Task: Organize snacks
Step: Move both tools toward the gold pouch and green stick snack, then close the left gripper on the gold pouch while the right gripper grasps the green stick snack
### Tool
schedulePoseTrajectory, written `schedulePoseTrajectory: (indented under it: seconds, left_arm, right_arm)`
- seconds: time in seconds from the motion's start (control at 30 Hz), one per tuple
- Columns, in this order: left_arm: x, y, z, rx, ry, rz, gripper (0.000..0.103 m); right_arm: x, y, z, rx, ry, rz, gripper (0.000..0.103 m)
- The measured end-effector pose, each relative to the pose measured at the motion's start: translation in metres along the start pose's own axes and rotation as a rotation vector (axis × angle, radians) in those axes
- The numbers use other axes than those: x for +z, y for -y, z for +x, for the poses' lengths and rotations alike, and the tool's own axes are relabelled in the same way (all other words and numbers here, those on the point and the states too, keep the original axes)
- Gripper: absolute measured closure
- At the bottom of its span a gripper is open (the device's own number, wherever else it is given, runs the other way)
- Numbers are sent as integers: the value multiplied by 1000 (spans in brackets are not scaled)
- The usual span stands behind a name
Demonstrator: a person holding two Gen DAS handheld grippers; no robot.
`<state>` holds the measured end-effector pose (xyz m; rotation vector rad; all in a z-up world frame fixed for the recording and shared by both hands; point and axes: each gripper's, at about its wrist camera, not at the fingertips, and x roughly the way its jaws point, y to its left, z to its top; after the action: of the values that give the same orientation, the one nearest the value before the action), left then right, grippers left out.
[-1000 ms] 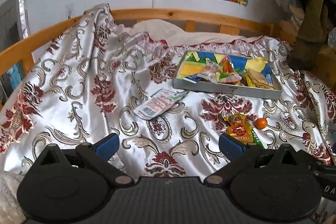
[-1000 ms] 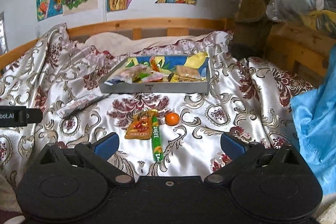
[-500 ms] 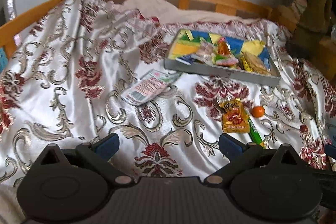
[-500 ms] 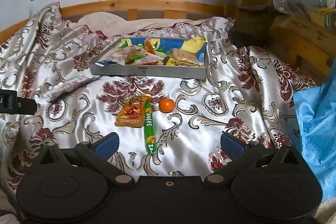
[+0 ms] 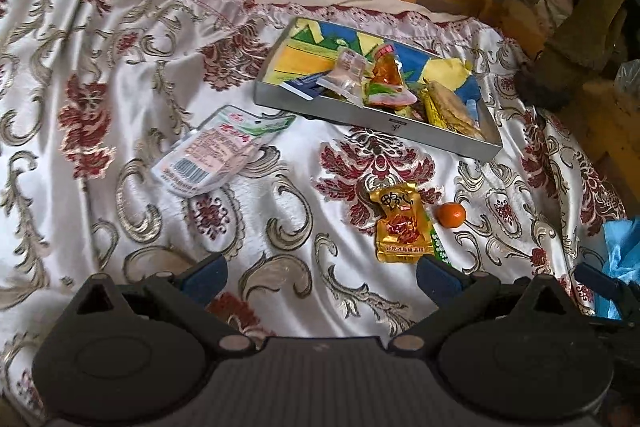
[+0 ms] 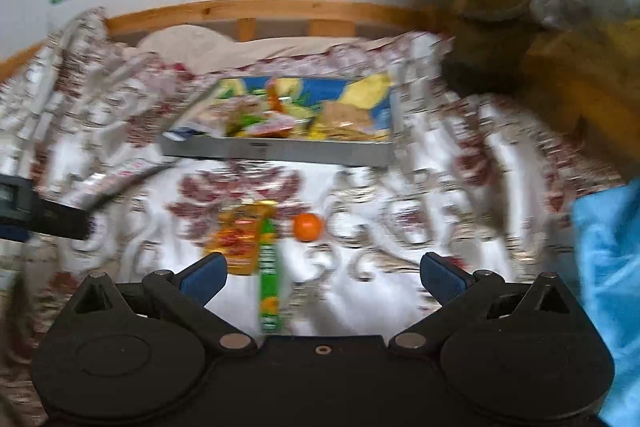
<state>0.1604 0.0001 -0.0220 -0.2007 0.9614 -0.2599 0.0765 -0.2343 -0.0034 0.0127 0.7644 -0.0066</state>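
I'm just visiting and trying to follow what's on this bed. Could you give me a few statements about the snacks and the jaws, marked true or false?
1. The small orange fruit lies inside the tray. False: it sits on the bedspread, in front of the tray.
2. The gold snack packet lies beside the orange fruit. True.
3. The left gripper grips a packet. False: its jaws stand open, holding nothing.
4. The white and pink packet lies outside the tray. True.
5. The tray holds no snacks. False: several wrapped snacks are in it.
6. The right gripper has open jaws. True.
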Motion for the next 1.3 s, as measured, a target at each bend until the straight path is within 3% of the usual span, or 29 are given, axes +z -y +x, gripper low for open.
schedulePoseTrajectory:
  seconds: [0.2,0.33,0.53,0.6,0.7,0.87,1.13,1.2,1.3]
  left_arm:
    - [14,-2,33,-79,-79,-19,1]
    - [22,2,48,-105,-63,-2,1]
    - [35,14,71,-153,-37,30,1]
    - [38,18,81,-179,-41,45,1]
    - [35,23,94,-213,-47,78,1]
    - [26,38,106,-206,-54,186,1]
    - [19,43,124,-235,-82,217,1]
    - [18,45,127,-248,-87,233,1]
    - [17,49,130,-245,-87,254,1]
  right_arm:
    - [13,-12,14,23,17,-223,1]
    - [17,-12,16,106,32,-278,2]
    - [15,-13,37,112,-24,-363,2]
    - [12,-16,52,101,-79,-377,9]
    - [5,-21,73,99,-144,-378,12]
    - [-5,-26,96,119,-227,-360,28]
    - [-11,-31,109,-2,-231,-453,32]
    - [-11,-28,112,-31,-237,-473,48]
    - [-9,-24,113,-37,-231,-490,63]
